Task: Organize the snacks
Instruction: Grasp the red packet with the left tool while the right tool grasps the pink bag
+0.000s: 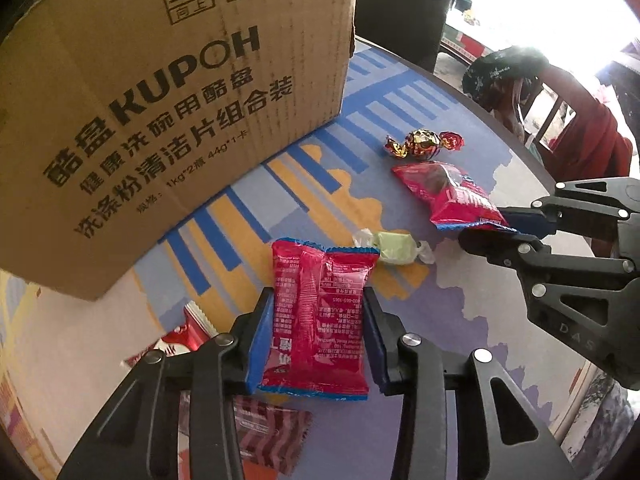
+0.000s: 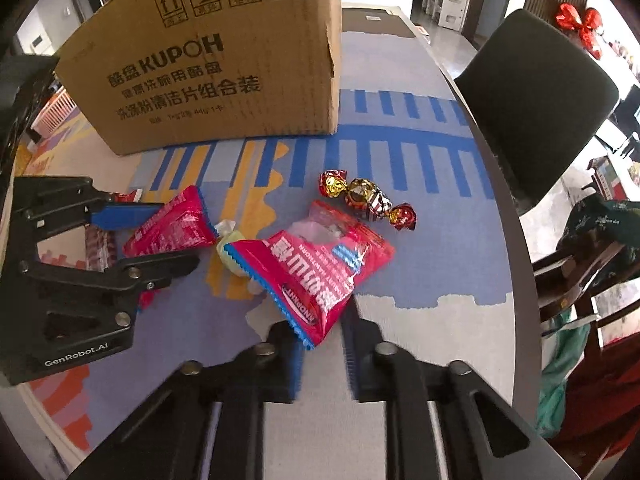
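Observation:
My left gripper (image 1: 318, 336) is shut on a red snack packet (image 1: 316, 320) and holds it in front of the cardboard box (image 1: 160, 100); both also show in the right wrist view, the gripper (image 2: 160, 240) and the packet (image 2: 172, 224). My right gripper (image 2: 320, 344) is open around the corner of a second red snack packet (image 2: 320, 276), which lies on the mat (image 2: 400, 240). In the left wrist view that gripper (image 1: 488, 224) is at the packet (image 1: 448, 196). A pale green candy (image 1: 394, 248) and a gold-and-red wrapped candy (image 1: 424, 144) lie nearby.
The cardboard box (image 2: 208, 64) stands at the back of the patterned mat. More snack wrappers (image 1: 272, 436) lie under my left gripper. A dark chair (image 2: 532, 100) stands beyond the table's right edge. A pink basket (image 2: 56, 112) sits far left.

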Tool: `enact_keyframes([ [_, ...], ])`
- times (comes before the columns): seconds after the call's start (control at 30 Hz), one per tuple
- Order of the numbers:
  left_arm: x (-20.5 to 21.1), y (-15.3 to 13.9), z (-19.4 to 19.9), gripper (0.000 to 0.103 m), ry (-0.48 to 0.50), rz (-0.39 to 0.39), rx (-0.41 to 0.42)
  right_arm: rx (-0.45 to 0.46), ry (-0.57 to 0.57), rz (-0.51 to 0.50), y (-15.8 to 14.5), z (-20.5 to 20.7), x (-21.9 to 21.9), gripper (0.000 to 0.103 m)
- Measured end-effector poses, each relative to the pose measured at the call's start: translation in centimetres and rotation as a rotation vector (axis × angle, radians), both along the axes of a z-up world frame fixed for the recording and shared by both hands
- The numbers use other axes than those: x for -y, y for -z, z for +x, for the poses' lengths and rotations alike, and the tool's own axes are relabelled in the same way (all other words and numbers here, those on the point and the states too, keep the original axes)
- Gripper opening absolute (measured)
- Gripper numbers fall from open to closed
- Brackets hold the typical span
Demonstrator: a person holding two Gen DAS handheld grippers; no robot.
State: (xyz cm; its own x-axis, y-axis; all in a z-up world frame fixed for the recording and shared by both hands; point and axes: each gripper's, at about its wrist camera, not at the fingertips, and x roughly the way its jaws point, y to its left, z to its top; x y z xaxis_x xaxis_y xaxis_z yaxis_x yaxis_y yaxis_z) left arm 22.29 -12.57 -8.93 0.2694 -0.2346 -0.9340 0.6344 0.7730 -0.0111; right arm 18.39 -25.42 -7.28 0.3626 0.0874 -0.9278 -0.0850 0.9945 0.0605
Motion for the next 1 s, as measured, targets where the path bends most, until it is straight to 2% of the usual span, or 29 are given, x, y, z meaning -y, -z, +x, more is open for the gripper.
enact_keyframes([
  [0.2, -0.1, -1.1, -1.2, 0.04, -0.061, -0.037, 0.042, 0.022, 0.014, 0.031, 0.1, -0.1, 0.7, 0.011],
  [0.37, 0.2, -2.4, -2.0, 0.04, -0.071, -0.064, 0.066, 0.066, 0.025, 0.062, -0.7, -1.2, 1.1, 0.009],
  [0.43, 0.3, -2.6, -2.1, 0.04, -0.07, -0.072, 0.069, 0.078, 0.002, 0.038, -1.0, -1.4, 1.0, 0.01],
  [0.5, 0.5, -2.7, -2.2, 0.04, -0.071, -0.073, 0.078, 0.072, -0.002, 0.015, -1.0, -1.5, 1.0, 0.023],
  [0.53, 0.5, -2.8, -2.2, 0.04, -0.076, -0.073, 0.086, 0.06, -0.002, 0.015, -1.0, -1.6, 1.0, 0.041],
  [0.57, 0.4, -2.8, -2.2, 0.04, -0.078, -0.075, 0.088, 0.056, 0.002, 0.018, -1.0, -1.6, 1.2, 0.054],
  [0.7, 0.1, -3.1, -2.3, 0.04, -0.093, -0.086, 0.098, 0.058, 0.033, 0.032, -1.7, -1.8, 1.7, 0.056],
  [0.77, 0.0, -3.5, -2.2, 0.04, -0.1, -0.092, 0.112, 0.086, 0.073, 0.061, -2.5, -1.7, 2.1, 0.061],
  [0.87, -0.3, -4.0, -1.9, 0.04, -0.115, -0.093, 0.13, 0.141, 0.132, 0.108, -3.5, -1.6, 2.2, 0.062],
  [1.0, -0.9, -4.5, -1.2, 0.04, -0.141, -0.1, 0.146, 0.114, 0.216, 0.187, -3.2, -0.3, 2.4, 0.062],
])
